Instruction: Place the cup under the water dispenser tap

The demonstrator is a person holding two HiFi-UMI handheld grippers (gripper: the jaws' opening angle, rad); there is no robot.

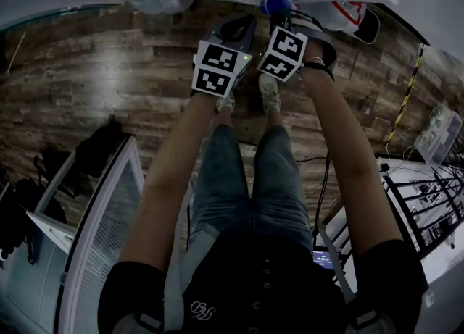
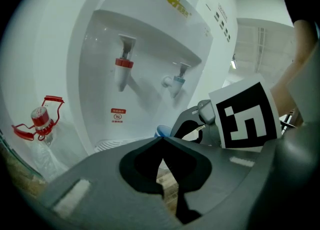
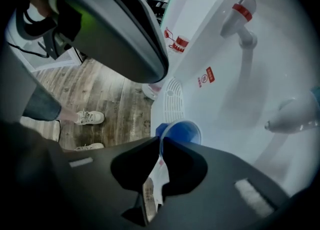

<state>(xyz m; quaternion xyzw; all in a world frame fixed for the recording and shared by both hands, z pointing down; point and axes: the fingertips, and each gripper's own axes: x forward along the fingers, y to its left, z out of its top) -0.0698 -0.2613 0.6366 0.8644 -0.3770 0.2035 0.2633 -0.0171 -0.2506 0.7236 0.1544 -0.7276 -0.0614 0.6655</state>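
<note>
A small blue cup (image 3: 181,133) hangs by its rim in my right gripper (image 3: 160,141), which is shut on it and points steeply down. The cup is over the white dispenser's drip grille (image 3: 174,99), below and between the red tap (image 3: 241,13) and the blue tap (image 3: 295,116). In the head view the cup (image 1: 274,3) shows just beyond the right gripper (image 1: 279,19). My left gripper (image 2: 162,139) is shut with nothing in it, facing the dispenser's alcove, red tap (image 2: 123,69) and blue tap (image 2: 176,82). A sliver of the cup (image 2: 160,131) peeks over its jaws.
The white water dispenser (image 2: 150,34) fills the space ahead. A clear bottle with a red cap and handle (image 2: 40,121) stands at its left. Wooden floor (image 1: 87,72) lies below, with the person's shoes (image 3: 89,118). A white cabinet (image 1: 101,224) is at the left, a black rack (image 1: 428,202) at the right.
</note>
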